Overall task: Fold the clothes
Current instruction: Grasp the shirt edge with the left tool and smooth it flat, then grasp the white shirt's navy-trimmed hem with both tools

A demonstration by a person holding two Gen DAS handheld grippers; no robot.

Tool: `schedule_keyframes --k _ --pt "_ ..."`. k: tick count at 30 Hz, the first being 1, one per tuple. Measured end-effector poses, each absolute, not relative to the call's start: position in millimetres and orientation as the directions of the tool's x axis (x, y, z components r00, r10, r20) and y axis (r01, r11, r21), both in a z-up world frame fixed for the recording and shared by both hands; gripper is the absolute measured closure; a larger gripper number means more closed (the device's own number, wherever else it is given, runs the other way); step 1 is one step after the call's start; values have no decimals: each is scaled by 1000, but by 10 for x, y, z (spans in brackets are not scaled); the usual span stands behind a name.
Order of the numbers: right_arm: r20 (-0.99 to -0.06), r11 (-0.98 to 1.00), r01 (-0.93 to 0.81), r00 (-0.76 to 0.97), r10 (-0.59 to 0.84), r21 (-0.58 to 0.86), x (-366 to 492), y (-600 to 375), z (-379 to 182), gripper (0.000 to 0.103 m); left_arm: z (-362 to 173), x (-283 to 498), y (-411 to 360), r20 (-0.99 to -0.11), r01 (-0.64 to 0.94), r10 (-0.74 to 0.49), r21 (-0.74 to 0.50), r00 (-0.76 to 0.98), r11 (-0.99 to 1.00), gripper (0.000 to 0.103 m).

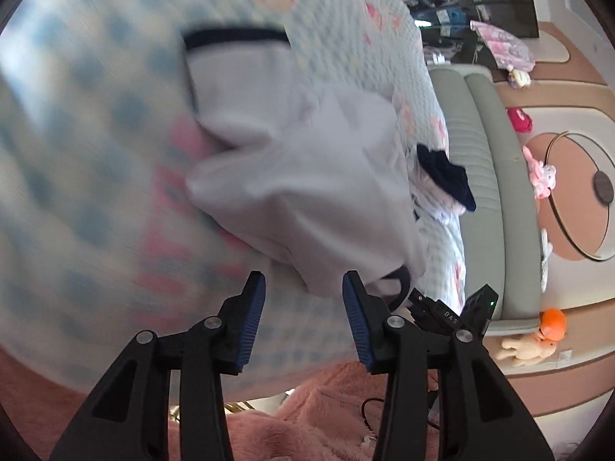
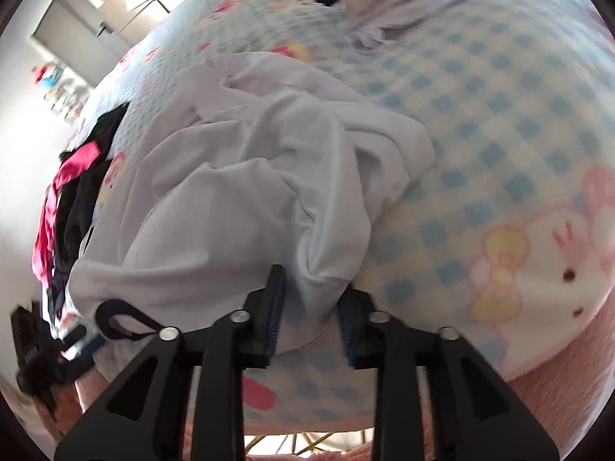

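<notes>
A crumpled white garment (image 1: 292, 192) with navy trim (image 1: 234, 34) lies on a blue-checked bedspread (image 1: 77, 192). My left gripper (image 1: 303, 292) stands open just short of the garment's near edge, with nothing between its pads. In the right wrist view the same white garment (image 2: 230, 192) spreads ahead, and a rounded fold of it sits between the fingers of my right gripper (image 2: 311, 303). The jaws stand apart and the fold looks loose, not pinched. A navy loop (image 2: 123, 319) shows at the garment's left corner. The right gripper's black body (image 1: 453, 319) appears beside my left one.
A navy and white heap of clothes (image 1: 446, 176) lies farther up the bed (image 2: 499, 115). Pink and black clothes (image 2: 73, 192) are piled on the left. A pink fuzzy blanket (image 1: 307, 422) lies below the grippers. A grey padded headboard (image 1: 484, 192) and soft toys (image 1: 538, 342) border the bed.
</notes>
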State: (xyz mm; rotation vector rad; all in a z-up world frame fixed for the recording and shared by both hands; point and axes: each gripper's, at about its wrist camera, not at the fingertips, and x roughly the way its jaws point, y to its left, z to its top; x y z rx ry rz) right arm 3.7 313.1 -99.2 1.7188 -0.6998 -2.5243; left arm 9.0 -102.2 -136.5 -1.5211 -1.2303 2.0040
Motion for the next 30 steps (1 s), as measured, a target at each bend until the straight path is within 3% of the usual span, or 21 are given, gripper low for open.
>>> schedule_keyframes --k 1,3,5,7,8,9,11,13,17,21,23,24,26,28,30 --pt "-878 -892 -236 -392 -276 386 47 3119 -1014 73 -1383 73 -978 -599 225 710 -800 -370 -556 54" --pt "-866 -885 -206 -386 -317 417 76 3058 -1015 72 -1404 41 -951 -564 239 723 -825 -398 -512 37" --pt "-854 -887 -167 -393 -341 430 113 2990 -983 64 -1423 4 -966 -562 258 706 -826 -430 -501 35" --pt "-844 -885 -142 -397 -360 444 121 2960 -975 54 -1443 -38 -948 -597 274 672 -801 -438 -533 45" --pt "-841 -881 -140 -396 -368 451 114 2961 -985 54 -1436 -52 -903 -617 268 659 -784 -430 -560 64" --pt "-843 -881 -144 -393 -367 451 109 2964 -999 54 -1405 -52 -857 -628 252 653 -774 -423 -581 76" --pt "-854 -891 -149 -389 -345 428 107 2963 -1003 61 -1271 -29 -765 -649 194 638 -748 -414 -635 86" --pt "-862 -907 -149 -401 -309 394 111 2962 -967 70 -1100 21 -715 -683 132 598 -698 -420 -704 87" --pt "-885 -943 -176 -426 -187 284 106 3026 -898 72 -601 175 -706 -668 -90 539 -583 -513 -808 89" --pt "-868 -901 -191 -403 -289 389 49 3141 -951 71 -694 111 -811 -667 -49 593 -645 -450 -763 90" --pt "-851 -880 -183 -401 -339 437 66 3114 -975 68 -886 108 -861 -658 30 625 -698 -420 -715 82" --pt "-853 -883 -180 -398 -337 433 70 3073 -986 64 -992 118 -890 -650 78 639 -723 -410 -686 65" --pt "-862 -890 -184 -393 -321 416 78 3040 -1023 61 -1219 134 -966 -628 162 661 -763 -410 -625 41" --pt "-871 -887 -220 -384 -305 407 82 3065 -1082 47 -1417 139 -1043 -611 239 669 -788 -424 -568 40" --pt "-872 -876 -252 -390 -296 410 100 3129 -1100 47 -1535 142 -1089 -589 286 672 -807 -448 -516 40"
